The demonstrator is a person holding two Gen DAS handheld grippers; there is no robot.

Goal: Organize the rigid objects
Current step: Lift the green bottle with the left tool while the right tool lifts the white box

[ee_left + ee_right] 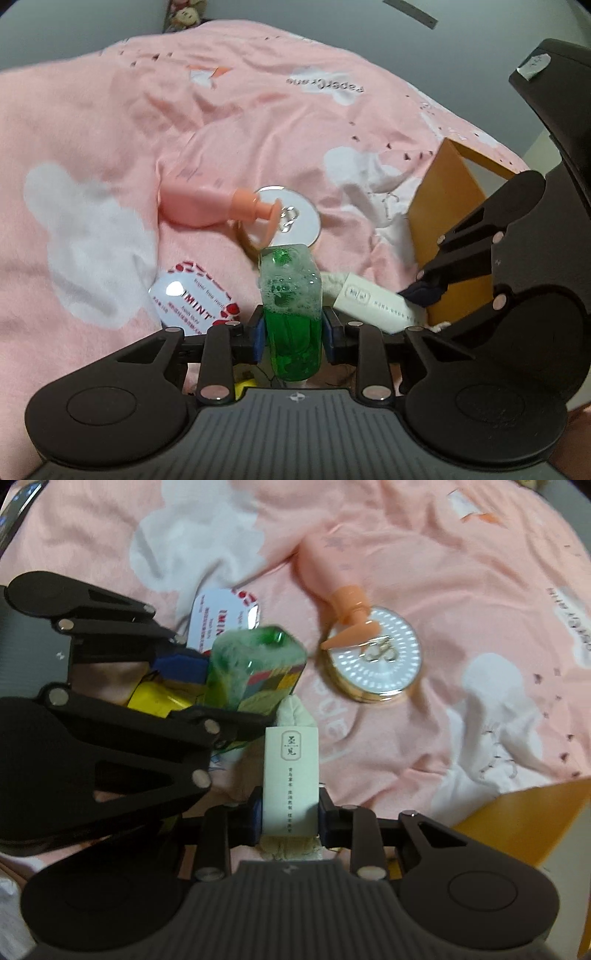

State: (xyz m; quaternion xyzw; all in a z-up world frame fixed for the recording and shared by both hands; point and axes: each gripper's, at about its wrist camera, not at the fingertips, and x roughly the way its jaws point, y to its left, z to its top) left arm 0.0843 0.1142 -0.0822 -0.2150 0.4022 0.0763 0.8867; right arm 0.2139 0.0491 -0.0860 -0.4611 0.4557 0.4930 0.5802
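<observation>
The left hand-held gripper [293,334] squeezed the green bottle [291,306], and the right hand-held gripper [290,818] squeezed the white packet [291,782], lengthwise, beside the orange box [524,823].

A: Green bottle [291,317]: lower end hidden behind the left wrist camera's housing.
B: Orange box [517,823]: cut by frame edge. White packet [291,779] print too small to read

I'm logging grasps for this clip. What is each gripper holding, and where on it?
Left gripper: green bottle, by its lower body. Right gripper: white packet, across its lower end.
</observation>
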